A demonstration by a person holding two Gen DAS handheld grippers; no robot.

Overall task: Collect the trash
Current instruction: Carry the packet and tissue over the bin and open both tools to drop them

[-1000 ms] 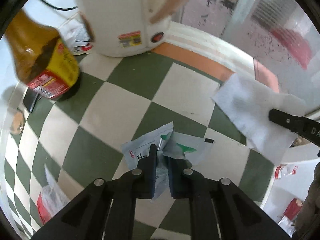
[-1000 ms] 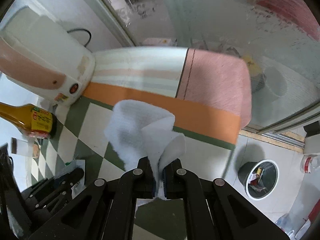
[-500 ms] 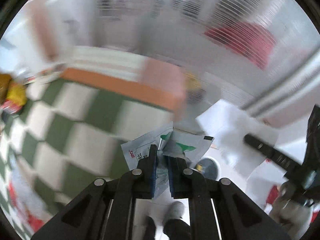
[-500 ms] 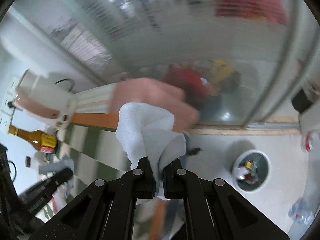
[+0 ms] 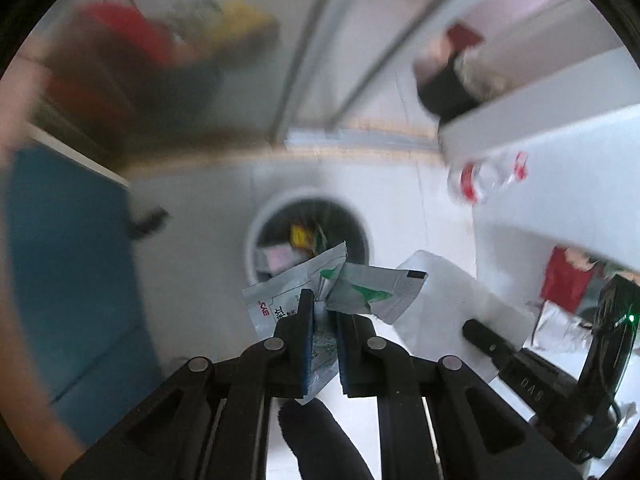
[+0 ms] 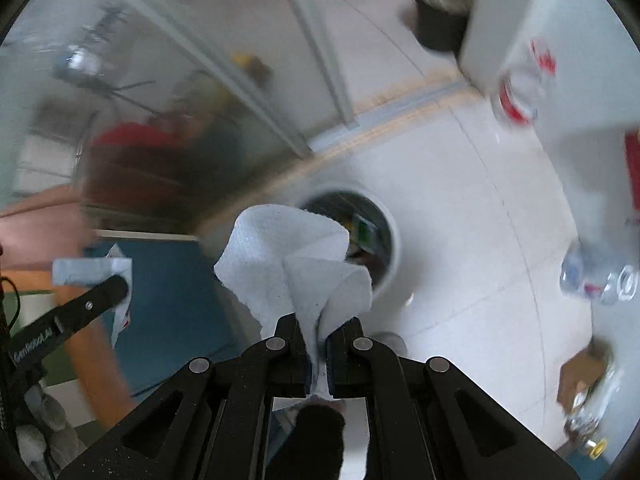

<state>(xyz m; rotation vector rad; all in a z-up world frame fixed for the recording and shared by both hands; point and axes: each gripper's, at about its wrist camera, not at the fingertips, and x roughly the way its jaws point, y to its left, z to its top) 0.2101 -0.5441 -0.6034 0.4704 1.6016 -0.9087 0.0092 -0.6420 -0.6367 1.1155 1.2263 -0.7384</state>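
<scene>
Landmark: the round trash bin (image 5: pixel 308 236), standing on pale floor tiles, rim blurred by motion.

1. Your left gripper (image 5: pixel 324 320): fingers pressed together on a crumpled silver wrapper (image 5: pixel 340 288) with green and red print. The wrapper hangs in front of the bin's near rim and covers its lower edge; the lower part of the wrapper is hidden between the pads.

2. Your right gripper (image 6: pixel 318 340): pinching a folded white paper towel (image 6: pixel 288 256). The towel fans out just left of the bin (image 6: pixel 360 232) and hides that side of its opening. In the left view the same towel (image 5: pixel 452 300) sits to the right of the bin, with one black finger across it.

3. Bin contents: a yellow scrap (image 5: pixel 300 234) and a pinkish piece, both smeared; what they are cannot be made out.

4. Right of the bin: clear plastic bottles with red labels (image 5: pixel 484 176) against a white unit, heavily blurred.

5. Left of the bin: a blue panel (image 5: pixel 68 260), cut off by the lens edge.

6. Beyond the bin: glass doors with red and yellow shapes behind them, too blurred to identify.

7. Below both grippers: a dark shoe tip (image 5: pixel 320 436), partly hidden by the finger linkages.
</scene>
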